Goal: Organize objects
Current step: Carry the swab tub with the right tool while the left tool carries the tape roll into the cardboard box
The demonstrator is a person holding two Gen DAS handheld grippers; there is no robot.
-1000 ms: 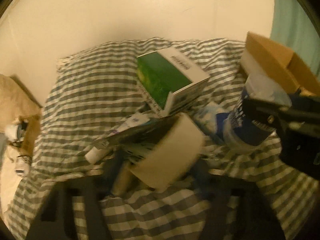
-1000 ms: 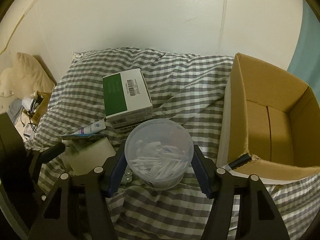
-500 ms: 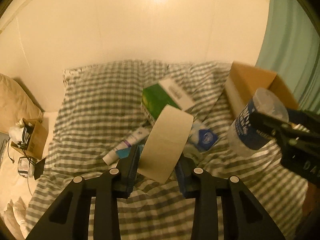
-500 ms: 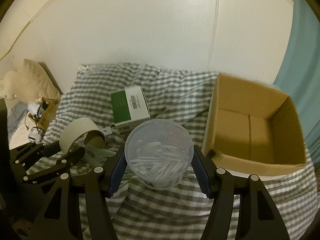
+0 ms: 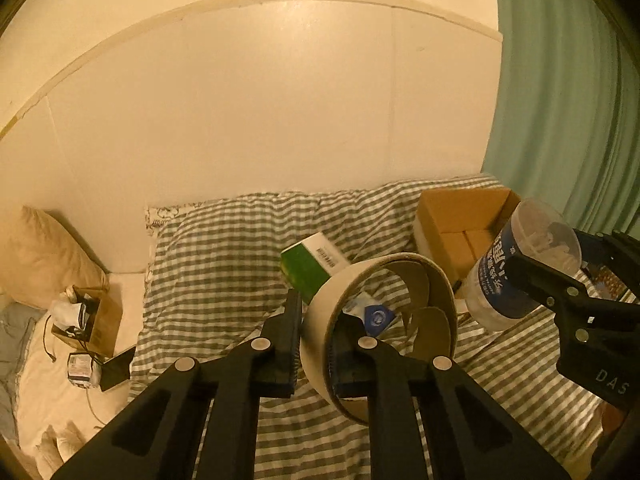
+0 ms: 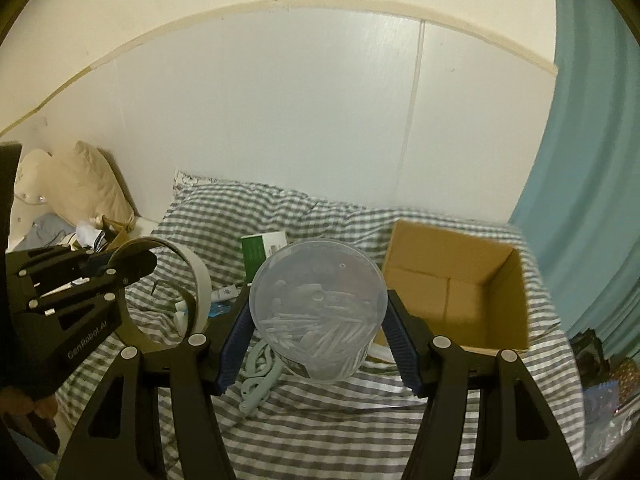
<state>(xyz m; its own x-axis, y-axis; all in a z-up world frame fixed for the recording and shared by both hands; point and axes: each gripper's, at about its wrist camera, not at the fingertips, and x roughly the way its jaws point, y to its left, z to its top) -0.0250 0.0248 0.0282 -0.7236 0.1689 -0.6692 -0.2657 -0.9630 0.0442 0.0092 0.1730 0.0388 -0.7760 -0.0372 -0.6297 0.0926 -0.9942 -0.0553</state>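
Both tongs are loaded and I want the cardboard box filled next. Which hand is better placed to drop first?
Right. The right tongs hold the clear tub beside the open cardboard box. The left tongs, pinching the tape roll, sit farther from it, across the right one.

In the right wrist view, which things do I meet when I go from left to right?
Pillow → left tool holding a tape roll → green box → plastic tub → cardboard box → curtain.

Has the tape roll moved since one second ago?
Yes. The left gripper has lifted the tape roll off the checked bedding; the green box now lies beyond it.
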